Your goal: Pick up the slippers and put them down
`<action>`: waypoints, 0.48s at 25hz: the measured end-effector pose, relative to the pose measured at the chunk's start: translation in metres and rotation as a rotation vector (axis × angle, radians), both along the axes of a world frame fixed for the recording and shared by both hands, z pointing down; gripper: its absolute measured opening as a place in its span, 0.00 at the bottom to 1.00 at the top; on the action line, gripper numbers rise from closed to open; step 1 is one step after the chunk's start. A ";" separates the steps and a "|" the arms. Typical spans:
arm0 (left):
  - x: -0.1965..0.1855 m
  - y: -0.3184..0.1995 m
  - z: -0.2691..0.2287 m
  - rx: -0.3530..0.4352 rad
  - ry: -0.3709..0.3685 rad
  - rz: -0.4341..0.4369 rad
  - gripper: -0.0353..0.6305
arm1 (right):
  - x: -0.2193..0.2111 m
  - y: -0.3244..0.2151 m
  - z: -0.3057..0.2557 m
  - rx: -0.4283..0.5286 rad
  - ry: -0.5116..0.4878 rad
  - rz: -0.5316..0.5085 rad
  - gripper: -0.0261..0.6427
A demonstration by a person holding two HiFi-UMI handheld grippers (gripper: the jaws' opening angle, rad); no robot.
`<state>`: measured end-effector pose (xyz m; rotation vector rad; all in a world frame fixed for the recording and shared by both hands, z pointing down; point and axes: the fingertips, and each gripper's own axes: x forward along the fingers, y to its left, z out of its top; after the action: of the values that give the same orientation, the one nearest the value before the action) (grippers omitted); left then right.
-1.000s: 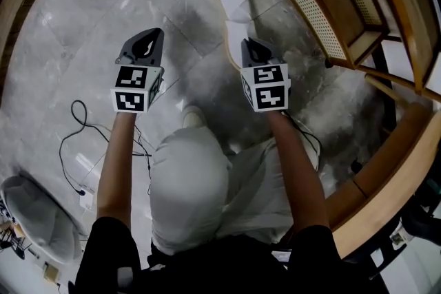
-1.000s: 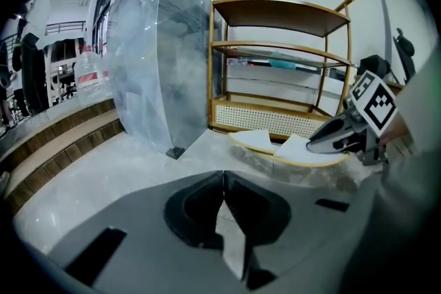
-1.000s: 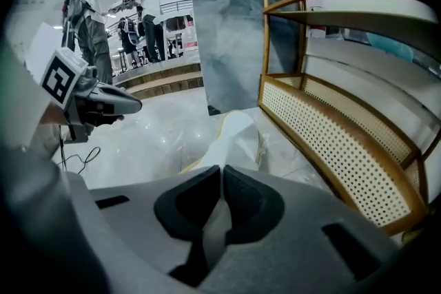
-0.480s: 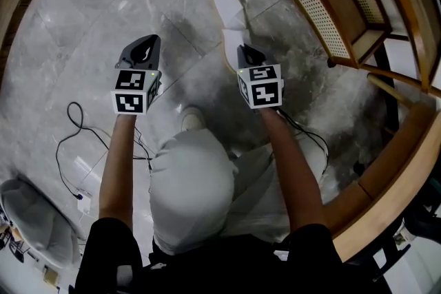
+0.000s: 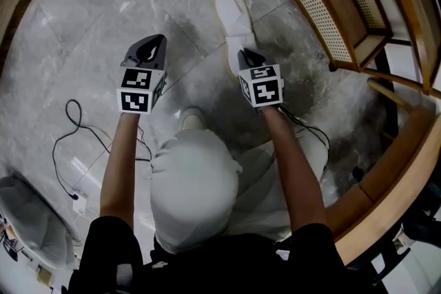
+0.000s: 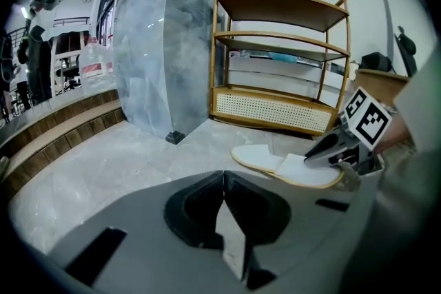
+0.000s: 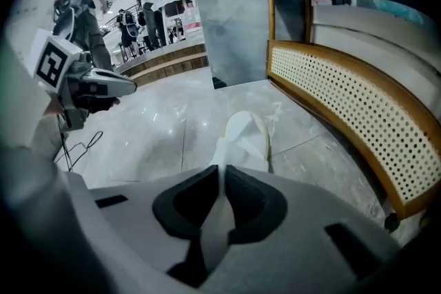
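A white slipper point(image 5: 233, 14) with a tan sole edge lies lengthwise on the grey marble floor, toe pointing away from me. My right gripper point(image 5: 247, 54) sits at its heel end. In the right gripper view the slipper point(image 7: 244, 138) runs out from the jaws point(image 7: 222, 170), which pinch its white heel edge and are opening. My left gripper point(image 5: 153, 43) hovers to the left over bare floor, shut with nothing in it point(image 6: 222, 174). The left gripper view shows the slipper point(image 6: 275, 163) flat on the floor and the right gripper point(image 6: 336, 148) at its end.
A wooden shoe rack point(image 5: 324, 3) with a cane-mesh panel stands close on the right. A black cable point(image 5: 69, 141) loops on the floor at left, near a grey bag point(image 5: 27, 217). My own foot point(image 5: 193, 119) is below the grippers. A marble pillar point(image 6: 162, 45) stands ahead.
Both grippers have sunk toward the floor. The right one carried the slipper down with it; the slipper now lies flat on the marble.
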<state>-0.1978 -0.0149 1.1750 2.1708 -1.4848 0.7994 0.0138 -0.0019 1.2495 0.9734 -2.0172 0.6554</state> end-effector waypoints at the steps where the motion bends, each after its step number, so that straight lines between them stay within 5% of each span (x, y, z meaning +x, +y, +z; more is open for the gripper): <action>1: 0.000 0.002 0.001 -0.002 0.001 0.001 0.06 | -0.001 0.000 0.000 0.002 0.000 -0.002 0.08; 12: -0.004 0.009 0.005 -0.006 -0.006 -0.006 0.06 | -0.001 0.005 -0.002 -0.026 -0.049 0.010 0.14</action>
<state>-0.2018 -0.0055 1.1800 2.1609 -1.4891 0.8076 0.0130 0.0029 1.2479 0.9608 -2.0432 0.7158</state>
